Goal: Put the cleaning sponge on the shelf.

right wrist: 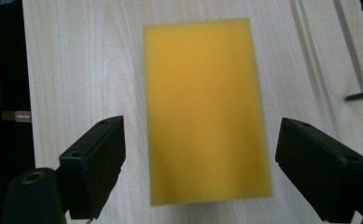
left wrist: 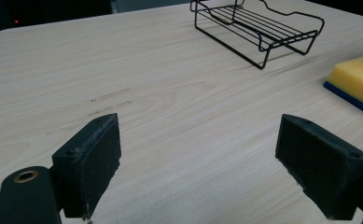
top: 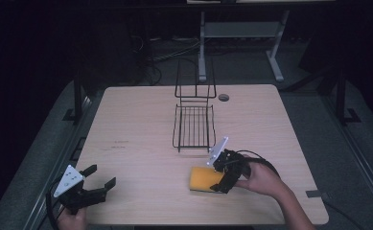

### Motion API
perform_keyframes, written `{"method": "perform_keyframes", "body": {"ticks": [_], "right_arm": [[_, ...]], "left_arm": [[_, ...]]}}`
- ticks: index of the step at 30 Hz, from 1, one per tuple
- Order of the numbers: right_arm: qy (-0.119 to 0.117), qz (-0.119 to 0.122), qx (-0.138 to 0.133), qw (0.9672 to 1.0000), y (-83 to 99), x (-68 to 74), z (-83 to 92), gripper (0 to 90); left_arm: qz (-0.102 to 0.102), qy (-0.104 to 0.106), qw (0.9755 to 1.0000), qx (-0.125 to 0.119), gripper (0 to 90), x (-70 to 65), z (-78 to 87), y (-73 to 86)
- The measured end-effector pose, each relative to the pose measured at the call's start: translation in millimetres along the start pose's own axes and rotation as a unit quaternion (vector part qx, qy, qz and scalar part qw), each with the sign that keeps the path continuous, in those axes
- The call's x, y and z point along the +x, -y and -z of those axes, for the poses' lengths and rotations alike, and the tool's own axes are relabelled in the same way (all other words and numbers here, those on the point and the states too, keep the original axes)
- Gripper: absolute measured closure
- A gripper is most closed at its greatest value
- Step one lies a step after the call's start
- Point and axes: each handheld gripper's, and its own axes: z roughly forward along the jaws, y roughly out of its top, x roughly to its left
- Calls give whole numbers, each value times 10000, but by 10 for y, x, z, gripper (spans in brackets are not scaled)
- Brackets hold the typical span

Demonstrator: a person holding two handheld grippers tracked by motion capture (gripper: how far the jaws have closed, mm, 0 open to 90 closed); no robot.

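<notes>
wire rack (top: pixel 193 125) apparently empty, yellow sponge (top: pixel 204 179) on table (top: pixel 141 143) beside it

I observed a light wood-grain rectangular table (top: pixel 136 124) with rounded corners and a round grommet hole (top: pixel 224 97) near its far edge. A black wire rack (top: pixel 193 125) stood at its centre. A yellow rectangular sponge with a blue underside (top: pixel 203 179) lay flat nearer me.

A yellow sponge (top: pixel 204 179) with a thin blue underside is lying flat on the desk (top: pixel 141 143), yellow face up, near the front edge on the right. It is sitting rectangular and uncompressed.
</notes>
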Motion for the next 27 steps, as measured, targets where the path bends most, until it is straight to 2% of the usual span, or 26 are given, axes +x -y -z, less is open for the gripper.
{"method": "perform_keyframes", "body": {"ticks": [13,27], "right_arm": [[-153,13,137,9998,-104,-60,-152,155],[-233,-16,198,9995,-126,-95,-209,155]], "left_arm": [[-8,1,10000,-20,134,-6,3,-1],[-11,11,10000,-32,134,-2,5,-2]]}}
